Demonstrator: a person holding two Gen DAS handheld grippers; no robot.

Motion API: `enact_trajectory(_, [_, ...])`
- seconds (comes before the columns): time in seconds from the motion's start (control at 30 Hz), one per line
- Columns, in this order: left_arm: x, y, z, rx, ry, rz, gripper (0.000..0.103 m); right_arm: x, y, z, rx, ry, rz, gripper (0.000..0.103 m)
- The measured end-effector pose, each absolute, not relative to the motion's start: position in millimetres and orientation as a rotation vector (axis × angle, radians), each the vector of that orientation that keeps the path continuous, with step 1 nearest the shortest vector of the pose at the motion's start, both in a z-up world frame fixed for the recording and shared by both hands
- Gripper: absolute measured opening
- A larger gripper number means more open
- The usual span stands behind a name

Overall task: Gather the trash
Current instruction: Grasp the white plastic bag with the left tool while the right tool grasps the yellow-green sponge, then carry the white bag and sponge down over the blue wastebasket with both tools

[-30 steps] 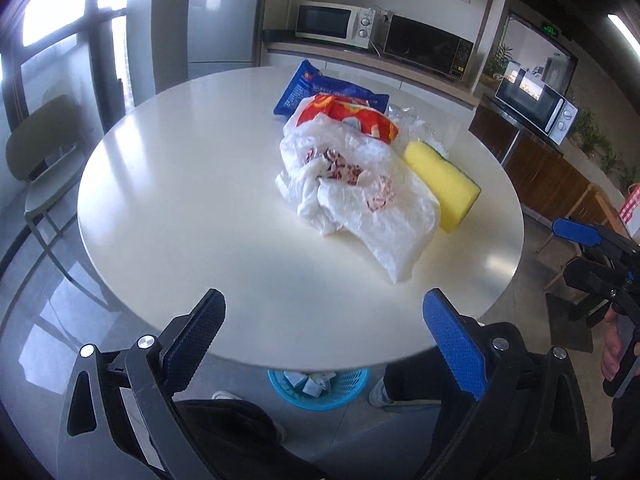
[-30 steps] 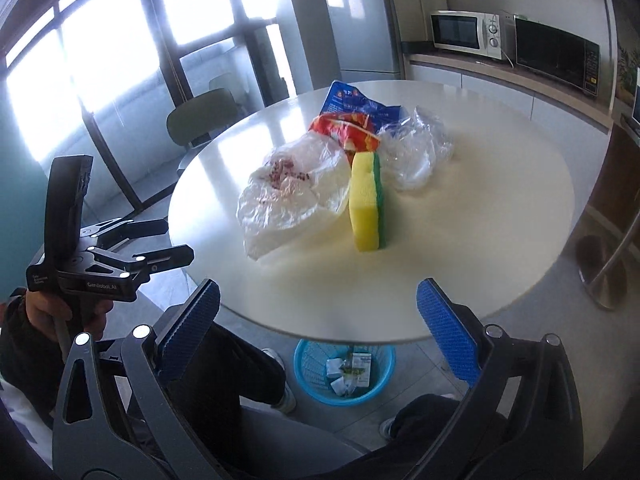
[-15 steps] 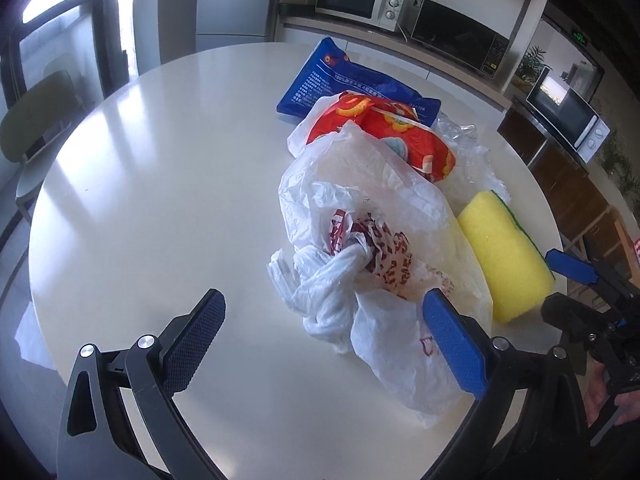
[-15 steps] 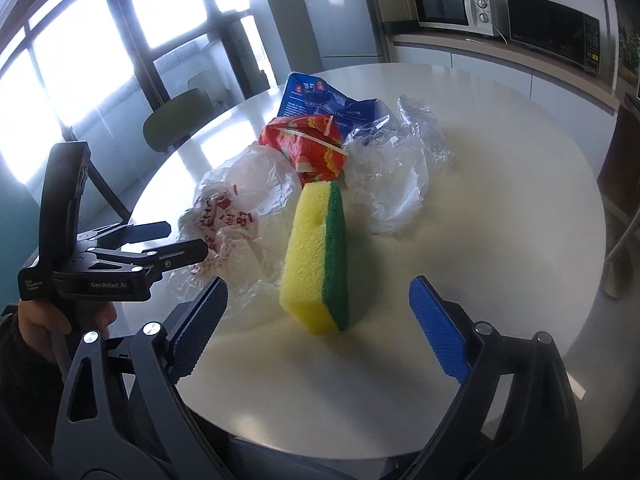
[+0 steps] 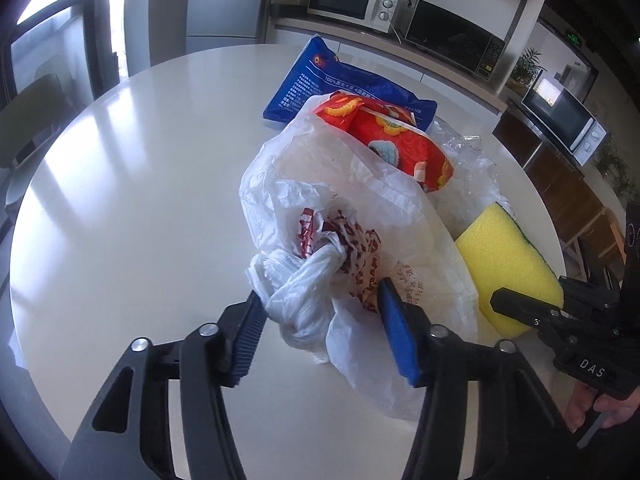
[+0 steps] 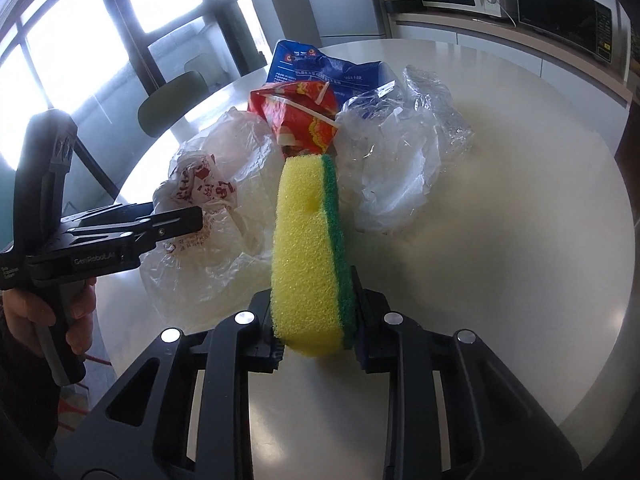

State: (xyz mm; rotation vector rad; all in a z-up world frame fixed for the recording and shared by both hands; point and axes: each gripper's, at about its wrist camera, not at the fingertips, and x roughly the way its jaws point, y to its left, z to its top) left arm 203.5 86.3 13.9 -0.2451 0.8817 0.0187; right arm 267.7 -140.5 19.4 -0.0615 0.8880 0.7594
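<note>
On table (image 5: 120,200) | left hand-held gripper (image 5: 320,336) straddles white bag (image 5: 340,240), unclosed | right hand-held gripper (image 6: 316,340) clamps sponge (image 6: 308,248)

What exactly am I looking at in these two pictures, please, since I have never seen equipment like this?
A person holds a two-finger gripper in each hand, each carrying a fisheye camera looking along its fingers. One picture comes from the left gripper, whose jaws straddle the knotted white plastic bag; a firm grip is not clear. The other comes from the right gripper, which is clamped on the yellow-green sponge. On the round white table also lie a red snack packet, a blue packet and crumpled clear plastic.
</note>
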Motion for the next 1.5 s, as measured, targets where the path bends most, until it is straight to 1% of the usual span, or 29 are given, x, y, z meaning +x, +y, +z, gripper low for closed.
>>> enact_trajectory(0.03, [202,87,14,-0.25,0.879,0.015,0.046,266,-141,20,-0.06,0.885,0.76,0.025])
enact_trajectory(0.07, [199,88,14,-0.251,0.878,0.009,0.035,264,-142,21,-0.056,0.883,0.761,0.025])
enact_trajectory(0.2, [191,92,18,-0.269,0.874,-0.006,0.03,256,-147,26,-0.036,0.869,0.762,0.025])
enact_trajectory(0.6, [148,92,44,-0.22,0.834,0.007,0.029,232,-155,53,-0.047,0.827,0.781,0.025])
enact_trajectory(1.0, [93,95,62,-0.186,0.785,0.025,0.029,176,-162,78,-0.113,0.797,0.831,0.025])
enact_trajectory(1.5, [11,78,66,-0.168,0.763,-0.031,0.03,103,-173,74,-0.139,0.832,0.928,0.025])
